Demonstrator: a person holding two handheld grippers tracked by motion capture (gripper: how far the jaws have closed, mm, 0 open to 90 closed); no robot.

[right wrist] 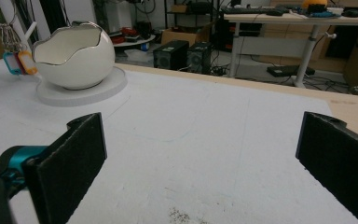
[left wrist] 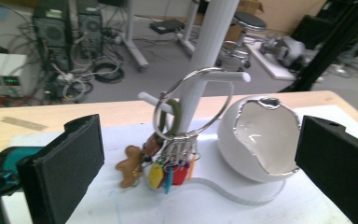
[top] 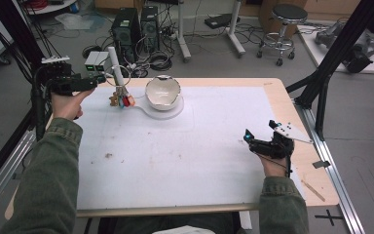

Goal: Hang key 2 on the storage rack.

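Note:
A white peg stand (top: 117, 68) rises at the table's far left, with a large metal key ring (left wrist: 192, 74) hung over one of its pegs. From the ring hangs a bunch of coloured tags and a brown figure (left wrist: 170, 170). Right of it a white egg-shaped bowl (top: 162, 91) with a jagged silver rim sits on a white base (top: 168, 111). My left gripper (top: 96, 81) is held level just left of the stand, open, with the key bunch in front of its jaws (left wrist: 200, 140) and untouched. My right gripper (top: 247, 136) stands open and empty over the mat's right side (right wrist: 200, 135).
A white mat (top: 175, 156) covers most of the wooden table. Black frame poles (top: 333, 53) stand beside the table on both sides. On the floor beyond are computer towers (top: 134, 29), cables and a stool (top: 285, 29).

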